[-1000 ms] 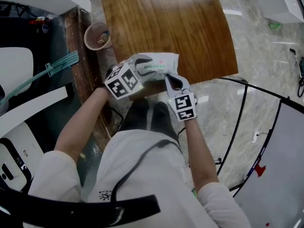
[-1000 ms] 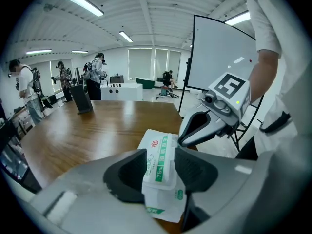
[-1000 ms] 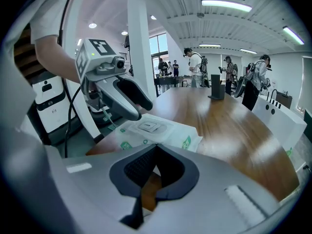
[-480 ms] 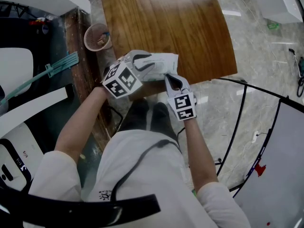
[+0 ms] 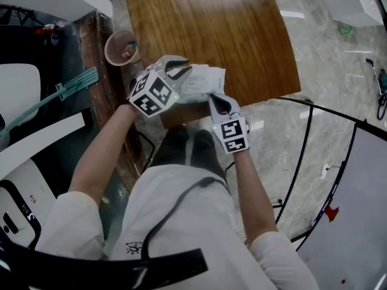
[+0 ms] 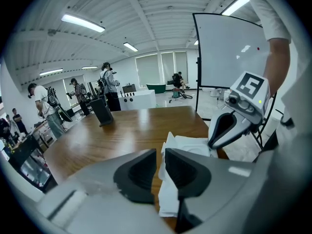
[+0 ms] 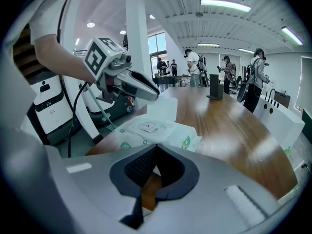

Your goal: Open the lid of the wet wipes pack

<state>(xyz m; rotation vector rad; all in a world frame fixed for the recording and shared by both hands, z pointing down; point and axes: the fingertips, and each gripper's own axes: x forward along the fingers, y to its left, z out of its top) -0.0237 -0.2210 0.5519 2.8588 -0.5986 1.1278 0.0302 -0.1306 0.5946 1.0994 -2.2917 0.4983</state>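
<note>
The white wet wipes pack (image 5: 207, 77) lies at the near edge of the wooden table (image 5: 211, 23). My left gripper (image 5: 183, 69) reaches over the pack's left part; its jaws have just been closing. In the right gripper view the left gripper (image 7: 155, 95) pinches the top edge of the white lid flap (image 7: 164, 110), which stands raised off the pack (image 7: 161, 130). In the left gripper view the jaws (image 6: 161, 152) stand almost together beside the pack (image 6: 192, 147). My right gripper (image 5: 213, 97) is shut on the pack's near edge (image 7: 154, 147) and also shows as the right gripper (image 6: 212, 141).
A pink waste basket (image 5: 123, 47) stands on the floor left of the table. A black stand (image 6: 103, 112) sits at the table's far end. Several people (image 6: 109, 84) are in the room behind. A whiteboard (image 6: 229, 48) on a black frame stands to the right.
My left gripper has moved up the picture and over the pack, and its jaws have drawn together. The pack's green-printed top is now partly covered. The right gripper has stayed put.
</note>
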